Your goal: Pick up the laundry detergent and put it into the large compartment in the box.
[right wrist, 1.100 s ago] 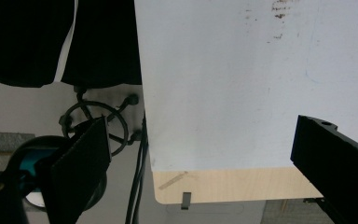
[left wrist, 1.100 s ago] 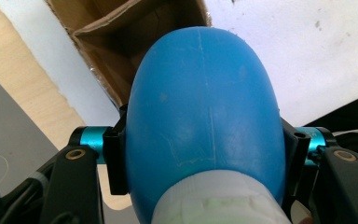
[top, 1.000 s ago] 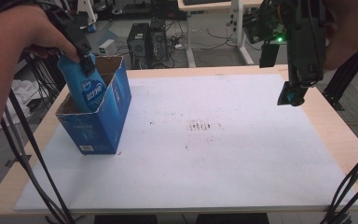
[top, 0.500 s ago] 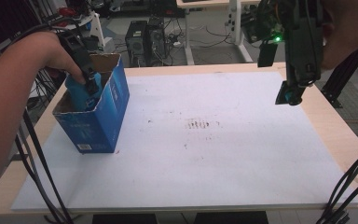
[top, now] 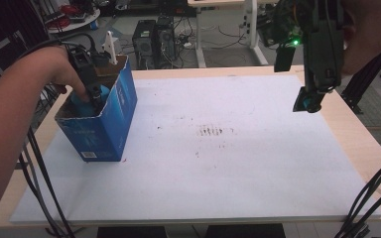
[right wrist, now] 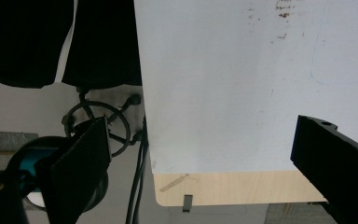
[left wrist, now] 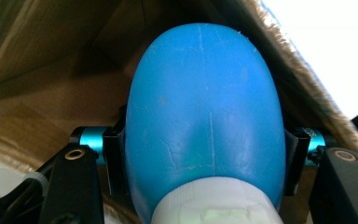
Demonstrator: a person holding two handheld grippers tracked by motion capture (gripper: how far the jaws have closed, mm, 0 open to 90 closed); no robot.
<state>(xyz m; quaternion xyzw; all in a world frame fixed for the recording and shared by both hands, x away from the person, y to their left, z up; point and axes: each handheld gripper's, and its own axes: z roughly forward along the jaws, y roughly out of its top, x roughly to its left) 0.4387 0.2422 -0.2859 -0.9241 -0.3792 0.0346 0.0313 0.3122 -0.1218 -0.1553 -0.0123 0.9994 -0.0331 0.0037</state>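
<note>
We find the left claw (top: 95, 94) lowered into the open top of a blue cardboard box (top: 110, 126), which stands upright on the left part of the white-topped worktop (top: 238, 168) near its left edge. The claw is clamped on a blue plastic bottle with a white cap (left wrist: 204, 135). In the left gripper view the two black jaws press on the bottle's sides, one at each flank, the white cap lies nearest the camera and the rounded blue body points away into the box. Brown inner walls of the box surround the bottle in that view, with a frayed cardboard edge to the right. In the high view part of the blue bottle (top: 82, 106) shows just below the box rim, under the hand that carries the left claw.

The right claw (top: 307, 103) hangs above the right part of the worktop, well apart from the box, pointing downward. In the right gripper view its jaws stand wide apart with nothing between them (right wrist: 200, 158); beneath them lie the white surface, its light wooden border and the floor beyond the worktop's edge.

Faint dark marks (top: 211, 131) lie near the middle of the white surface.
</note>
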